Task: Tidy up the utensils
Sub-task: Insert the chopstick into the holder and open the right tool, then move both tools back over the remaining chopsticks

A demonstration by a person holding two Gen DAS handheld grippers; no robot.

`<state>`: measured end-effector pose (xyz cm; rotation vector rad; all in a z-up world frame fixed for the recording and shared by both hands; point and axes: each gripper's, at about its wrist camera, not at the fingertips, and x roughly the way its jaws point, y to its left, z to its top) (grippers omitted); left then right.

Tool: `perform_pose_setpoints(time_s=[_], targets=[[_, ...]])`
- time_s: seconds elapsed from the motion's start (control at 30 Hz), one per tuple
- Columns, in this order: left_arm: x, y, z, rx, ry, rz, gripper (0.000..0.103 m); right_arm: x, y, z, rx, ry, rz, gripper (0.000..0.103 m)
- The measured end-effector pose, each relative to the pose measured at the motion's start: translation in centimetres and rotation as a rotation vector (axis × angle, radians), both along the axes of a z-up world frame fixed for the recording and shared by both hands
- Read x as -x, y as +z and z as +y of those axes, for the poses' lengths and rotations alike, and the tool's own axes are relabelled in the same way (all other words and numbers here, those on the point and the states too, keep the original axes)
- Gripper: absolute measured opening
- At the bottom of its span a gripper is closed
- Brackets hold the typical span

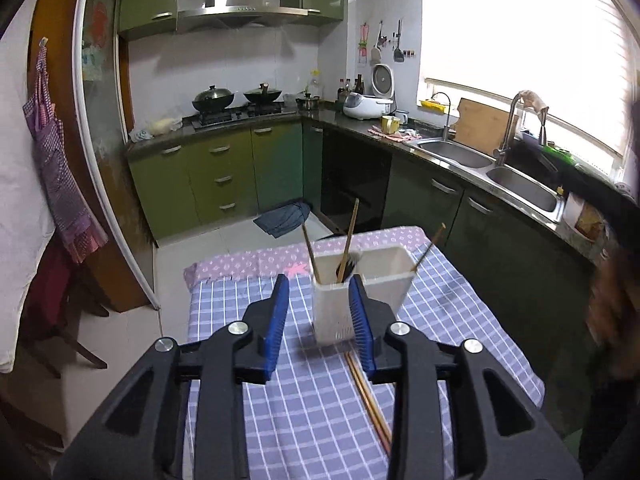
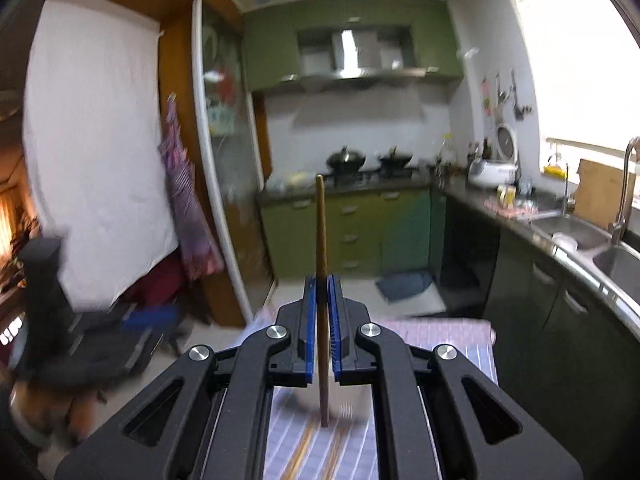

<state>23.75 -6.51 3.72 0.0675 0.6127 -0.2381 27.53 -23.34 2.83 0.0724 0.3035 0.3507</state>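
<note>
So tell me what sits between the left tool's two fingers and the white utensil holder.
Nothing but bare checked tablecloth, seen in the left wrist view. The left tool is open in front of the white utensil holder; two chopsticks lie nearer the camera, under its right finger.

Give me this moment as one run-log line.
left gripper: open, empty, facing white utensil holder | right gripper: shut on chopstick, upright | loose chopsticks on checked cloth

One white plastic two-compartment utensil holder (image 1: pixel 360 292); three brown wooden chopsticks (image 1: pixel 349 240) standing inside; two lying on the checked cloth (image 1: pixel 370 400).
</note>
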Motion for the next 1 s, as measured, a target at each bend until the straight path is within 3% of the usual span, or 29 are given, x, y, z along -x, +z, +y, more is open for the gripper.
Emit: perform_pose_setpoints(time_s=[0.17, 0.3, 0.47, 0.53, 0.57, 0.67, 0.83, 0.9, 1.0], targets=[[2.1, -0.8, 1.6, -0.001, -0.005, 0.034, 0.032, -5.6, -0.9, 1.1, 0.015, -0.060, 0.021, 0.007], [2.5, -1.6, 2.6, 0.006, 0.000, 0.058, 0.035, -9.4, -3.1, 2.1, 0.041, -0.076, 0.104, 0.007], [1.8, -3.2, 3.2, 0.026, 0.003, 0.125, 0.035, -11.2, -6.0, 3.2, 0.096, -0.081, 0.184, 0.007], [1.4, -3.7, 3.1, 0.034, 0.000, 0.151, 0.035, -11.4, -6.9, 3.7, 0.130, -0.070, 0.209, 0.014], [1.5, -3.9, 3.0, 0.032, 0.001, 0.157, 0.035, -11.3, -7.3, 3.8, 0.137, -0.068, 0.209, 0.020], [1.2, -4.7, 2.3, 0.013, -0.009, 0.180, 0.035, -9.8, -6.7, 4.0, 0.133, -0.057, 0.171, 0.021], [0.6, -6.4, 0.8, -0.015, -0.028, 0.235, 0.039, -3.8, -5.2, 2.3, 0.076, 0.010, 0.129, 0.025], [0.2, -7.4, 0.1, -0.031, -0.033, 0.254, 0.039, -1.4, -5.8, 1.6, 0.090, 0.027, 0.141, 0.030], [-0.6, -9.8, -1.3, -0.046, -0.048, 0.322, 0.039, 0.6, -9.0, 0.0, 0.113, 0.032, 0.231, 0.031]])
